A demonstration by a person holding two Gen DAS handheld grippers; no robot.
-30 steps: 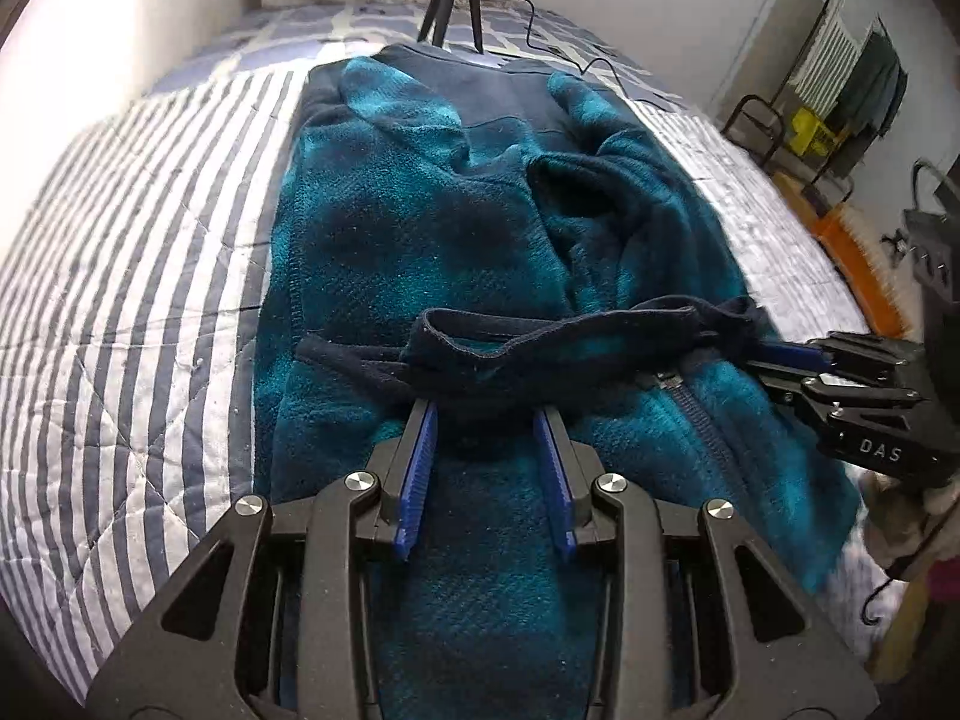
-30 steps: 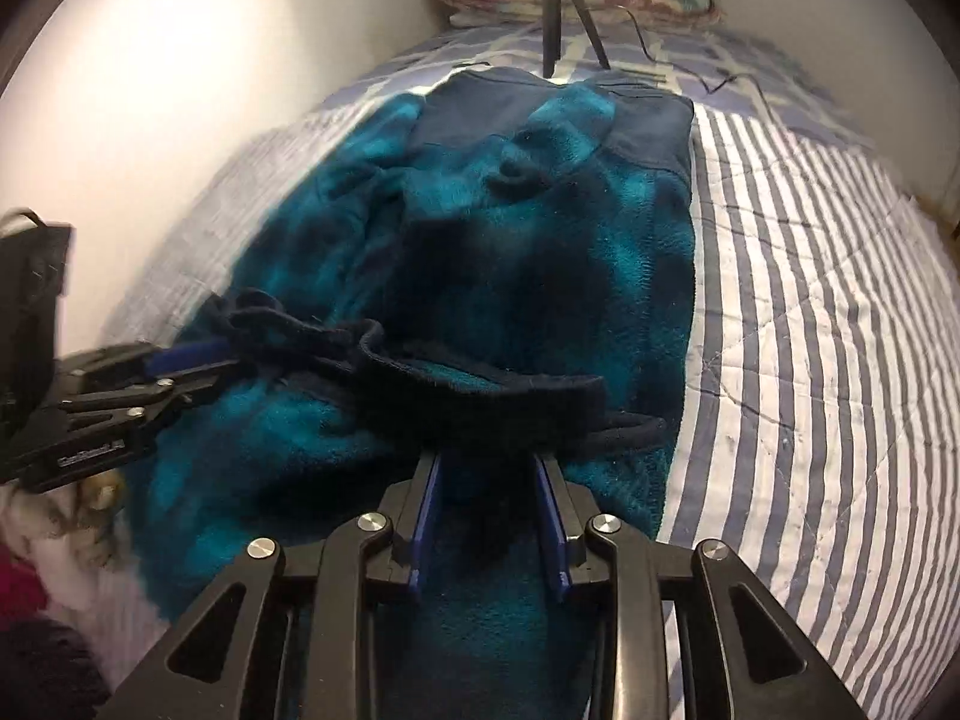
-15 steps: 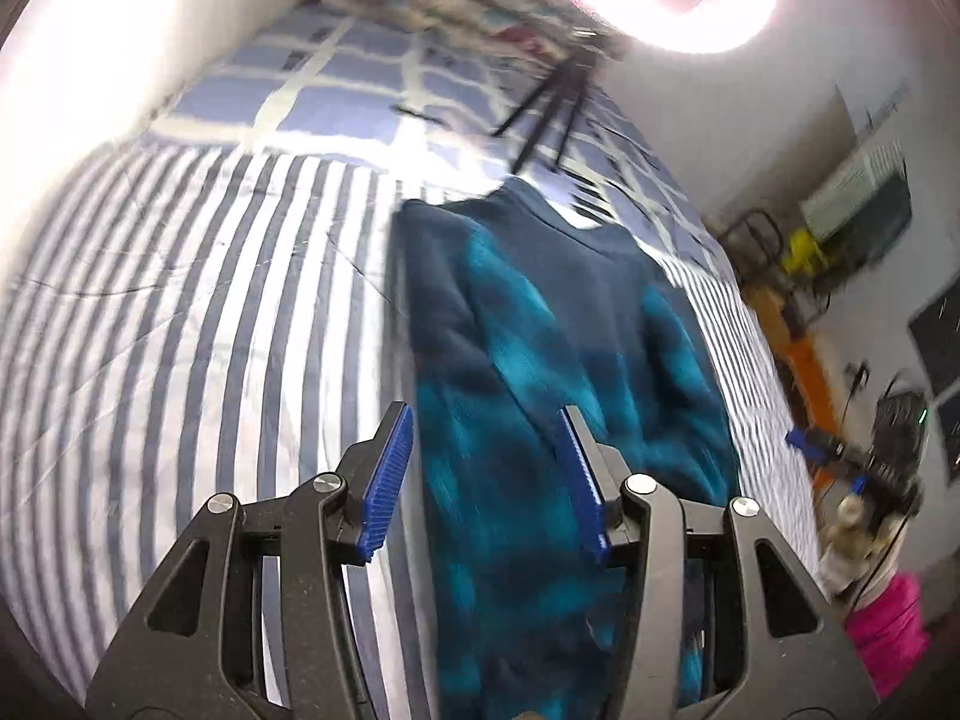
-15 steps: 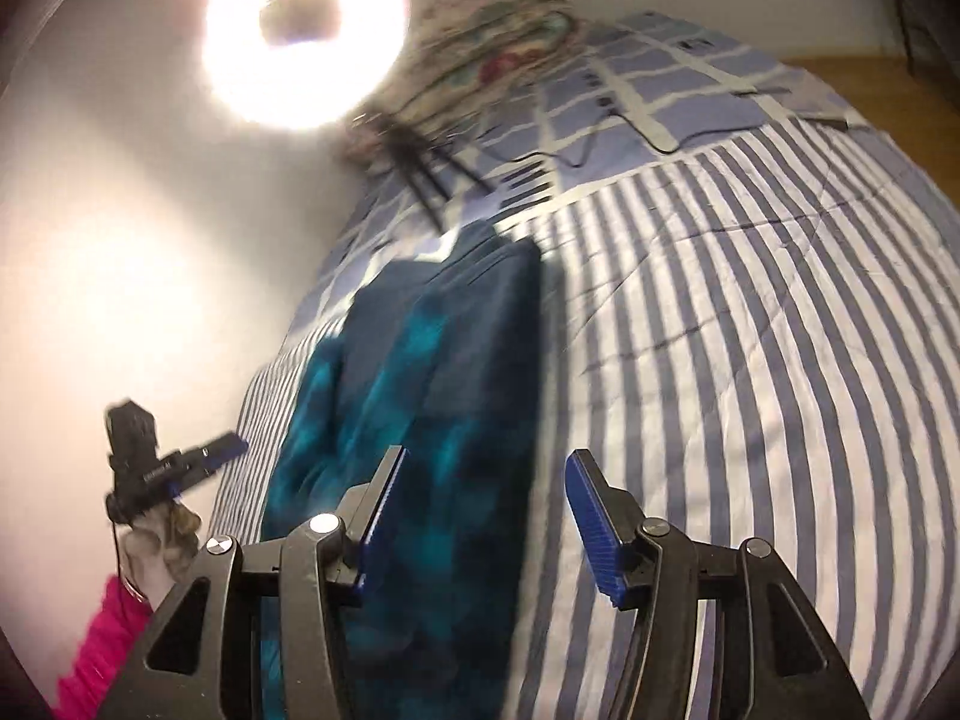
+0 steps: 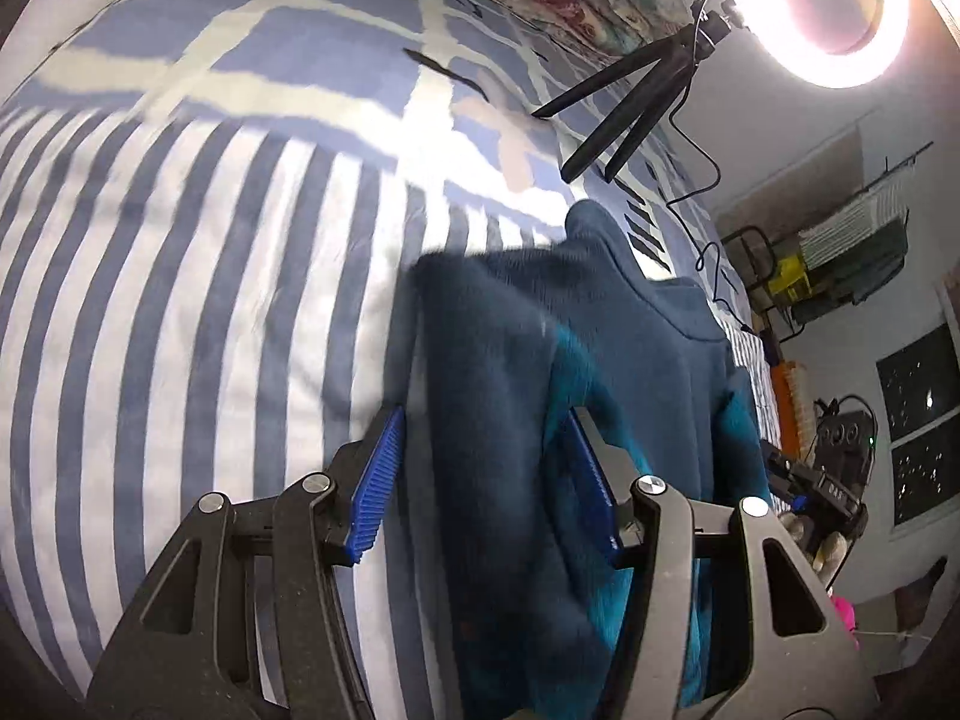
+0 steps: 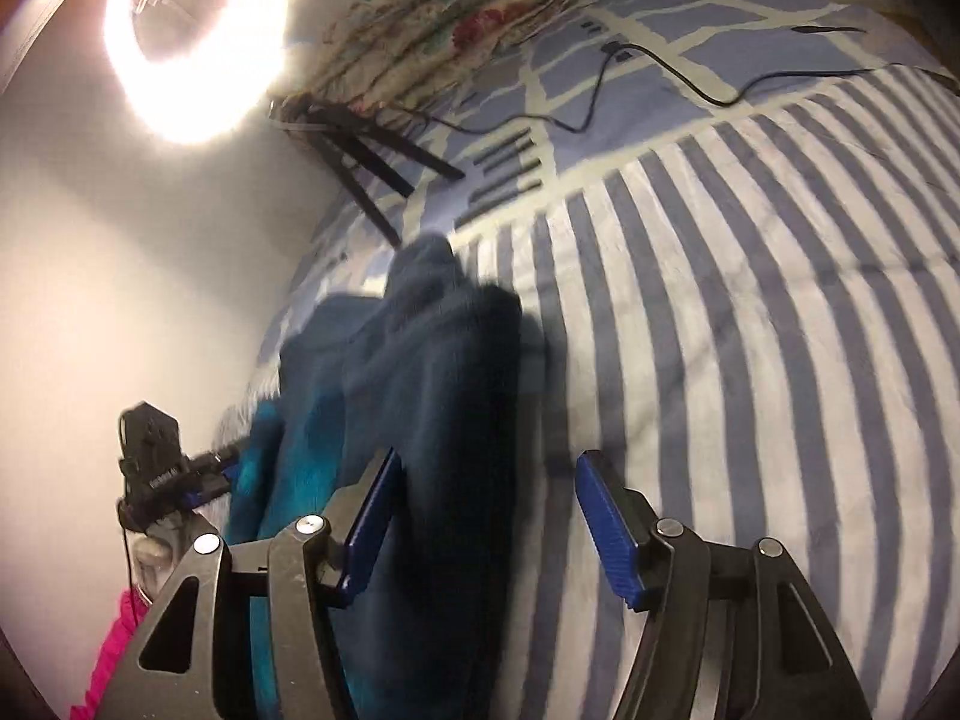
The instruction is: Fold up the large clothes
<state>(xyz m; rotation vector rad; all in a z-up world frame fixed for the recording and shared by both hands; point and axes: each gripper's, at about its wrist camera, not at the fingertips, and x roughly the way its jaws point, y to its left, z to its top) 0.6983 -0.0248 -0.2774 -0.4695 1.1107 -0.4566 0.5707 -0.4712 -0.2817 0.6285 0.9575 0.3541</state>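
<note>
A dark blue and teal fleece garment [image 5: 600,372] lies folded lengthwise on the striped bedspread [image 5: 180,300]. My left gripper [image 5: 486,480] hovers over its left edge. Its jaws are opening and the blue pads [image 5: 378,480] do not press the cloth. In the right wrist view the same garment [image 6: 432,360] lies under my right gripper [image 6: 489,525], whose jaws are also opening, over the garment's right edge and the bedspread [image 6: 750,360]. Each gripper shows small in the other's view: the right gripper [image 5: 822,492] and the left gripper [image 6: 162,474].
A lit ring light [image 5: 822,6] on a black tripod [image 5: 630,102] stands at the head of the bed, its cable [image 6: 660,72] trailing across the cover. A folded floral blanket [image 6: 456,18] lies behind it. A rack [image 5: 840,252] and pink cloth [image 6: 114,654] sit beside the bed.
Both grippers were shut on the garment's dark hem a second ago. They have let go and opened, and both have swung forward toward the collar end, rolling as they went.
</note>
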